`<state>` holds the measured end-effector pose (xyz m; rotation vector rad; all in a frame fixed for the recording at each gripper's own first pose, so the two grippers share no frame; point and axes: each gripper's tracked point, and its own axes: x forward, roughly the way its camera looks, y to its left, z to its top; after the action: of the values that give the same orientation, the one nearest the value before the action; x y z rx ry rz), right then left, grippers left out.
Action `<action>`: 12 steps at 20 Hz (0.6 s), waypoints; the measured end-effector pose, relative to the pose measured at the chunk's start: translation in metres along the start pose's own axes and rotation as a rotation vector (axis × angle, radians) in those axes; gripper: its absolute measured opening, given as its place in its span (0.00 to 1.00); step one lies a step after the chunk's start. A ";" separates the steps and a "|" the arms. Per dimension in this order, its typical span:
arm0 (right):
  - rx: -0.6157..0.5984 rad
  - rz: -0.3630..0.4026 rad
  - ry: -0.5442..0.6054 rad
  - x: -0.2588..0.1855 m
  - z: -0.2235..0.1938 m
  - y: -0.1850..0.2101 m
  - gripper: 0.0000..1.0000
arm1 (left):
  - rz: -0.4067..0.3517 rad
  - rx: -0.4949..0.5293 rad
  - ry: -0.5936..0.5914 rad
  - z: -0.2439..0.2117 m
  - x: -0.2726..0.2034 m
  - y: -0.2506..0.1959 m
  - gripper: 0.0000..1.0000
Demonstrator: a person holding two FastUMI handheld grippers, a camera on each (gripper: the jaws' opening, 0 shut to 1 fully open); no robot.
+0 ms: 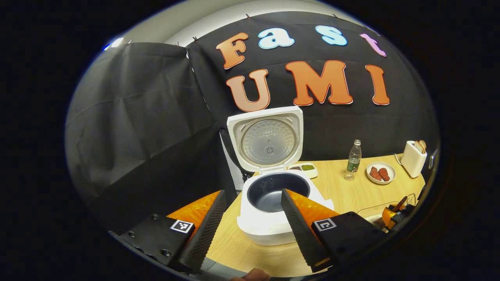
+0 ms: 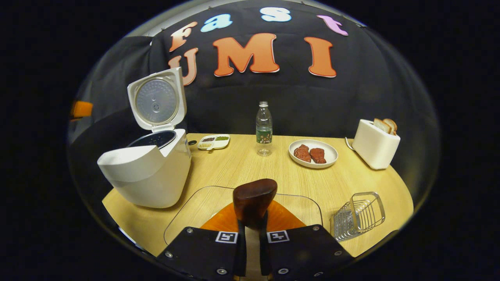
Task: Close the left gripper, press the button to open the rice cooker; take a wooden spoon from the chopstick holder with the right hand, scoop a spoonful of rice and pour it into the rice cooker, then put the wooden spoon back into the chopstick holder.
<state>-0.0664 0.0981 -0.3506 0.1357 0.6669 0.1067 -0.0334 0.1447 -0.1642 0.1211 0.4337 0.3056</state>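
Wooden table (image 2: 242, 168) carries the rice cooker (image 2: 146, 171), lid upright, pot bare to view. Beyond the cooker: small divided dish (image 2: 213, 142), water bottle (image 2: 264, 128), plate of meat (image 2: 313, 153), toaster (image 2: 375, 143) with bread. Wire chopstick holder (image 2: 357, 214) sits well apart from the cooker, a clear tray (image 2: 195, 207) between them. My left gripper (image 1: 253, 218) hangs released, fingers spread before the cooker. My right gripper (image 2: 252, 246) is clenched on the wooden spoon (image 2: 254, 201), bowl raised over the tray.

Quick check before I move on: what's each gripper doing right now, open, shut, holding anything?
Left gripper: open, holding nothing, fingers spread in front of the open rice cooker.
Right gripper: shut on the wooden spoon, bowl end pointing up.
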 end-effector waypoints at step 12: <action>0.430 0.077 0.111 0.008 -0.005 0.015 0.13 | -0.029 -0.001 0.006 -0.006 0.013 0.011 0.91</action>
<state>-0.0643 0.1147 -0.3569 0.5731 0.7891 0.0433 -0.0271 0.1595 -0.1726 0.1124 0.4411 0.2774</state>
